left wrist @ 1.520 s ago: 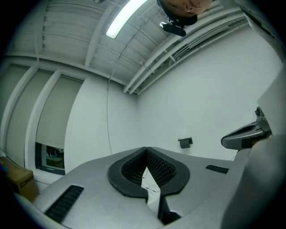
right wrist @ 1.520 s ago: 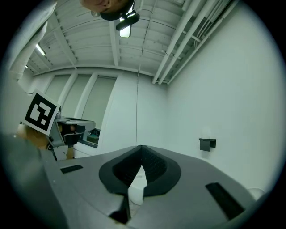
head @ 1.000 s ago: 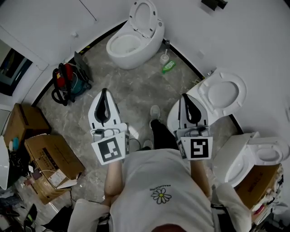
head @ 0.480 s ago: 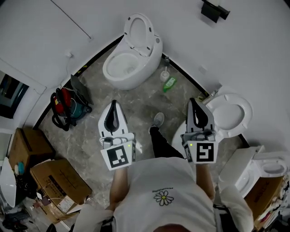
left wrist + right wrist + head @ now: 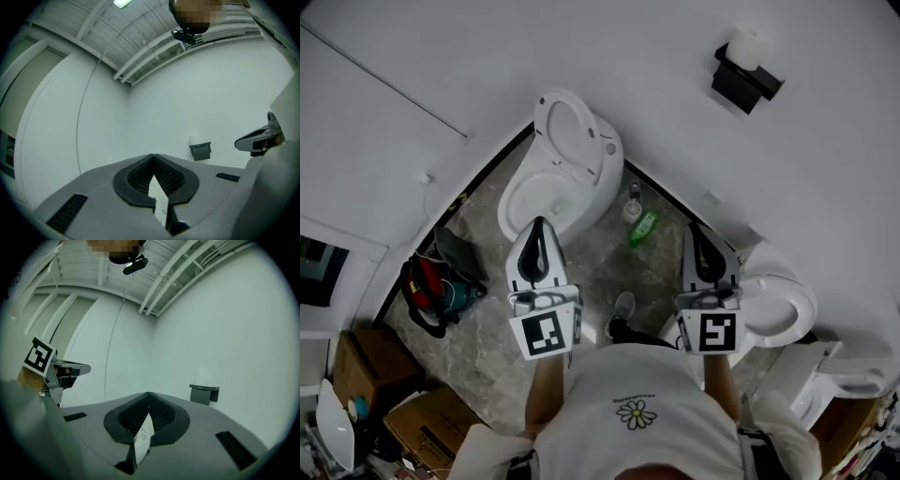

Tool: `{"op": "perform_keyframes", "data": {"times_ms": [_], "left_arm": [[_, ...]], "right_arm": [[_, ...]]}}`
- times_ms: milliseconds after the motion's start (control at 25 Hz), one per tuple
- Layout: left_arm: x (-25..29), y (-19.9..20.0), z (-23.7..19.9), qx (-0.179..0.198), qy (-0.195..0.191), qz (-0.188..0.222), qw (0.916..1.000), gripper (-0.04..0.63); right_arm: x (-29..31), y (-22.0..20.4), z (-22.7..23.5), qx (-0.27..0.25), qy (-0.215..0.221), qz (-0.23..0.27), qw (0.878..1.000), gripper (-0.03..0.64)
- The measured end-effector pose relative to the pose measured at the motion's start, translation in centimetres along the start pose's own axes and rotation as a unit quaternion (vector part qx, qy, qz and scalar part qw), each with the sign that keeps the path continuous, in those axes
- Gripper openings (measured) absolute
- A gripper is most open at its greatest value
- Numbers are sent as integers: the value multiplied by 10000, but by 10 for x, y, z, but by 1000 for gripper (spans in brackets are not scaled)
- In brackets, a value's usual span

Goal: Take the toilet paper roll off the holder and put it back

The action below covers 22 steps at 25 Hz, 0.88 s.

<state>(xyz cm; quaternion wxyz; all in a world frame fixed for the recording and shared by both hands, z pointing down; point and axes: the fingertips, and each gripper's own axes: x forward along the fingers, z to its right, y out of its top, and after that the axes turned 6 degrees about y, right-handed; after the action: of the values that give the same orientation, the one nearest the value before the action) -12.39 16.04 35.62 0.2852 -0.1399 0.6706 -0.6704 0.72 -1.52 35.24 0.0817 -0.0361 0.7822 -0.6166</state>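
Observation:
A white toilet paper roll (image 5: 746,44) sits on top of a black holder (image 5: 748,81) fixed high on the white wall, far ahead of both grippers. My left gripper (image 5: 538,228) and right gripper (image 5: 695,231) are held side by side in front of my chest, both shut with nothing between the jaws. In the left gripper view the closed tips (image 5: 152,156) point at the wall, with the holder (image 5: 200,151) small to the right of them. The right gripper view shows its closed tips (image 5: 148,393) and the holder (image 5: 204,393) with the pale roll (image 5: 204,378) on it.
A white toilet (image 5: 563,178) with its lid up stands in the corner, another toilet (image 5: 780,309) at my right. A green bottle (image 5: 643,228) and a white one (image 5: 631,209) stand by the wall. A red and teal machine (image 5: 431,286) and cardboard boxes (image 5: 358,361) lie left.
I have walked forward towards the wall: the holder and roll have come further into view and the toilets have slid down the picture. Both grippers travelled along, still shut.

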Motion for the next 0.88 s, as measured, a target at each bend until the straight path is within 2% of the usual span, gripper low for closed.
{"op": "perform_keyframes", "data": {"times_ms": [240, 400, 680, 880], "left_arm": [[100, 6, 43, 11, -572, 44, 9983, 15], [130, 8, 86, -257, -1120, 3, 9934, 15], [155, 34, 148, -577, -2063, 295, 9763, 15], [176, 36, 180, -693, -2608, 472, 9618, 14]], "right_arm": [[43, -11, 54, 209, -464, -11, 9987, 9], [53, -1, 76, 328, -880, 221, 9953, 9], [42, 9, 108, 36, -1609, 207, 9868, 9], [33, 8, 133, -291, -2302, -4, 9727, 9]]}}
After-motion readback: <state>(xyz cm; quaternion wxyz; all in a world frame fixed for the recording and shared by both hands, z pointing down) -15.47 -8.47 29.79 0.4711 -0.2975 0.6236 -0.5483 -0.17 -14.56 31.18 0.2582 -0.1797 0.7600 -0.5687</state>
